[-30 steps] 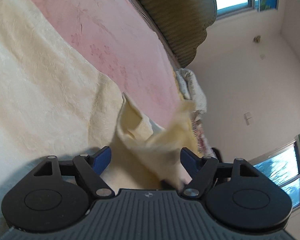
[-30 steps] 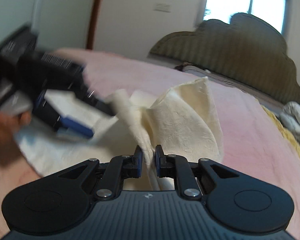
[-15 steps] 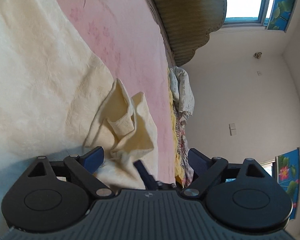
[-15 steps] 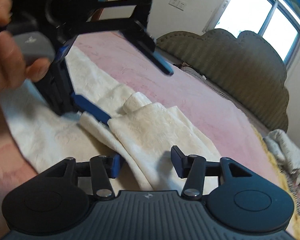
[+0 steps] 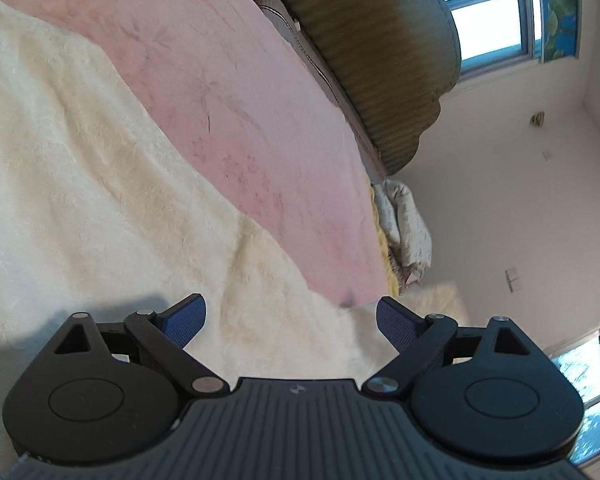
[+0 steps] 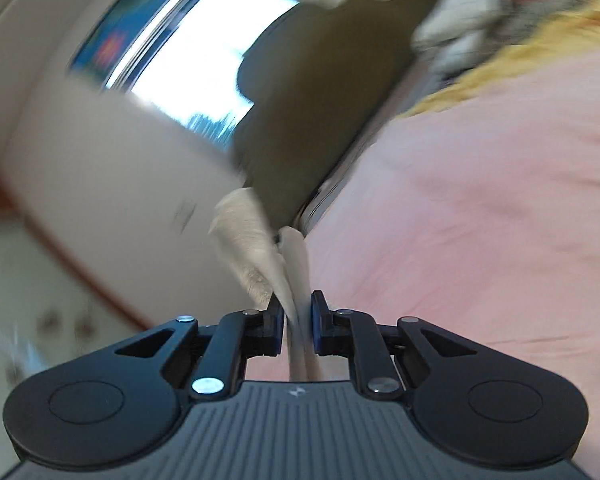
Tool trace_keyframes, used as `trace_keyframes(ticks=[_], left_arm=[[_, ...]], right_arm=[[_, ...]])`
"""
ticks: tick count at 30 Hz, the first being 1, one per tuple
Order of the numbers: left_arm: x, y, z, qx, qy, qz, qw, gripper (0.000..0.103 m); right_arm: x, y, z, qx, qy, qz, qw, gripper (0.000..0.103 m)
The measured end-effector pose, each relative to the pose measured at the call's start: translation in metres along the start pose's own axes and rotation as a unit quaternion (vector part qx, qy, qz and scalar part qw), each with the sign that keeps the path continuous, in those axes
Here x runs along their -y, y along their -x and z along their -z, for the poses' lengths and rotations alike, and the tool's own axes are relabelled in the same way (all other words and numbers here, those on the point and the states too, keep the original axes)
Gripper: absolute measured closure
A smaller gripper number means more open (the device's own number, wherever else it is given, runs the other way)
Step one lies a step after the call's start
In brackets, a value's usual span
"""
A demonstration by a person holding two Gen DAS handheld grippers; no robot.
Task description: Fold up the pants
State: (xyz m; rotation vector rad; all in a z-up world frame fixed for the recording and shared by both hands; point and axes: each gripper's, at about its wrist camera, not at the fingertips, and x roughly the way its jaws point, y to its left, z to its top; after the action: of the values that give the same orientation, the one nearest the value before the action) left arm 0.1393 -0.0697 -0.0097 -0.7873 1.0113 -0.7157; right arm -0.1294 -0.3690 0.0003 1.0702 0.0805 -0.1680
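Observation:
The cream textured pants (image 5: 80, 168) lie spread flat on the pink bed sheet (image 5: 228, 92) in the left wrist view. My left gripper (image 5: 290, 320) is open and empty, just above the pants near their edge. In the blurred right wrist view, my right gripper (image 6: 298, 314) is shut on a fold of the cream pants (image 6: 256, 248), which sticks up between the blue pads (image 6: 318, 322). The rest of the garment is hidden in that view.
An olive padded headboard (image 5: 380, 52) runs along the bed's far side. A bundle of patterned bedding (image 5: 404, 228) lies at the bed's corner, also in the right wrist view (image 6: 500, 12). White walls and windows (image 5: 492, 12) lie beyond.
My right gripper was open half a second ago and has shut on a fold of the pants and swung fast. The bunched cloth in front of my left gripper is gone; the pants lie flat.

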Motion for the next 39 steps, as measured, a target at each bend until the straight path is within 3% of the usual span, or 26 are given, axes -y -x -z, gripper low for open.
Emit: trace_keyframes(ticks=[3,6,9,10,12,13,14,15,16,17,18,20,22,25,26,28,29,31,33,34,35,37,38,39], left_arm=[[0.004,-0.007,0.004,-0.012,-0.015,-0.015,0.9997,0.010],[0.008,-0.019,0.009,-0.030,-0.017,-0.011,0.9993,0.010],[0.023,-0.034,0.014,-0.054,-0.042,-0.019,0.9975,0.010],[0.030,-0.040,0.016,-0.063,-0.059,-0.018,0.9961,0.010],[0.046,-0.053,0.024,-0.086,-0.095,-0.017,0.9916,0.010],[0.052,-0.062,0.029,-0.097,-0.112,-0.018,0.9888,0.009],[0.057,-0.072,0.033,-0.110,-0.129,-0.019,0.9853,0.009],[0.059,-0.083,0.037,-0.119,-0.145,-0.025,0.9820,0.010],[0.060,-0.091,0.041,-0.122,-0.151,-0.042,0.9801,0.016],[0.061,-0.096,0.043,-0.124,-0.151,-0.058,0.9789,0.016],[0.063,-0.099,0.043,-0.123,-0.152,-0.052,0.9793,0.016],[0.064,-0.096,0.037,-0.119,-0.131,0.013,0.9842,0.014],[0.065,-0.093,0.027,-0.115,-0.079,0.087,0.9863,0.012],[0.057,-0.083,0.017,-0.103,-0.015,0.165,0.9808,0.003],[0.052,-0.080,0.016,-0.102,0.004,0.181,0.9781,0.001],[0.038,-0.075,0.016,-0.108,0.049,0.217,0.9688,0.001],[0.031,-0.071,0.017,-0.111,0.067,0.234,0.9635,0.001],[0.018,-0.060,0.018,-0.103,0.080,0.257,0.9577,0.001],[0.008,-0.046,0.017,-0.090,0.068,0.252,0.9612,0.001],[0.004,-0.038,0.017,-0.084,0.058,0.242,0.9648,0.001],[0.000,-0.030,0.017,-0.075,0.051,0.233,0.9681,0.001],[-0.004,-0.020,0.017,-0.068,0.032,0.216,0.9735,0.001],[-0.004,-0.019,0.017,-0.070,0.020,0.187,0.9796,0.004],[-0.005,-0.017,0.018,-0.075,0.015,0.154,0.9851,0.004]], right_arm=[[0.047,0.037,-0.005,0.032,-0.082,0.051,0.995,0.090],[0.086,0.044,0.008,0.008,-0.168,0.087,0.982,0.087],[0.108,0.040,0.020,0.004,-0.212,0.105,0.972,0.086],[0.108,0.039,0.021,0.007,-0.210,0.104,0.972,0.083],[0.101,0.033,0.021,0.007,-0.201,0.100,0.974,0.067],[0.095,0.028,0.020,0.006,-0.188,0.093,0.978,0.051],[0.086,0.022,0.019,-0.003,-0.161,0.087,0.983,0.042],[0.077,0.014,0.018,-0.019,-0.129,0.093,0.987,0.042],[0.070,0.006,0.017,-0.037,-0.103,0.102,0.989,0.050],[0.068,-0.001,0.019,-0.048,-0.090,0.104,0.989,0.081],[0.069,-0.006,0.020,-0.053,-0.086,0.111,0.989,0.093],[0.061,-0.007,0.019,-0.048,-0.062,0.115,0.990,0.095],[0.023,-0.007,0.022,-0.046,0.053,0.132,0.989,0.095],[-0.044,-0.010,0.041,-0.053,0.223,0.122,0.966,0.095],[-0.066,-0.010,0.051,-0.058,0.270,0.104,0.955,0.094],[-0.114,-0.020,0.080,-0.072,0.376,0.077,0.921,0.094],[-0.131,-0.024,0.096,-0.079,0.422,0.067,0.901,0.094],[-0.165,-0.030,0.142,-0.102,0.520,0.030,0.848,0.094],[-0.184,-0.032,0.187,-0.125,0.604,-0.006,0.787,0.094],[-0.192,-0.032,0.213,-0.136,0.645,-0.019,0.751,0.094],[-0.195,-0.033,0.230,-0.142,0.672,-0.023,0.726,0.094],[-0.196,-0.036,0.258,-0.152,0.716,-0.022,0.681,0.094],[-0.195,-0.038,0.266,-0.156,0.728,-0.024,0.667,0.094],[-0.195,-0.039,0.271,-0.161,0.732,-0.027,0.662,0.094]])
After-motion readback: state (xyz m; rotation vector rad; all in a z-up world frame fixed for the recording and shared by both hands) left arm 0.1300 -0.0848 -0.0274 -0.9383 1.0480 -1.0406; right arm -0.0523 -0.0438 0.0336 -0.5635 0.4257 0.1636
